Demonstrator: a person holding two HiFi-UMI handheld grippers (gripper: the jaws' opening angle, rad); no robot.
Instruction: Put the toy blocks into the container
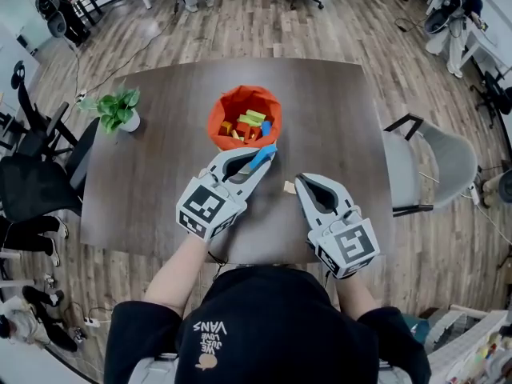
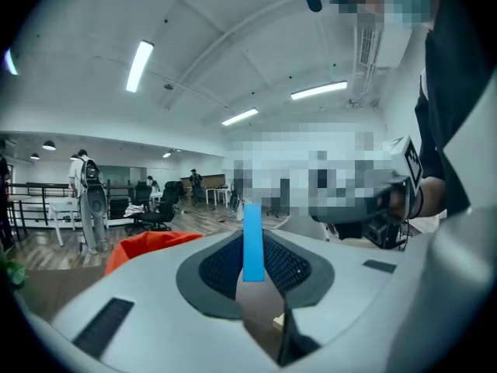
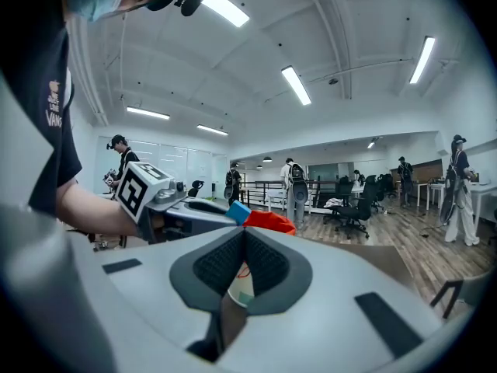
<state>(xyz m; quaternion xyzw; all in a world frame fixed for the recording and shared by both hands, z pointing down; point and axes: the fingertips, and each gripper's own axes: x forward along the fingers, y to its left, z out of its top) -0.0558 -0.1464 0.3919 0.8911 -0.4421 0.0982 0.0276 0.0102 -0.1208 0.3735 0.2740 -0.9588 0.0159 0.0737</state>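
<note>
The left claw (image 1: 266, 155) pinches a slim, flat sky-blue block (image 2: 252, 243) at frame centre, just below the orange container (image 1: 218, 128) of coloured blocks. The right claw (image 1: 302, 181), lower right, is closed and empty, near a tan block (image 1: 289, 187) on the counter (image 1: 160, 174).

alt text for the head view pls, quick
The left gripper holds a blue block close to an orange container of toy blocks on a dark table. The right gripper is shut, near a small tan block.
</note>
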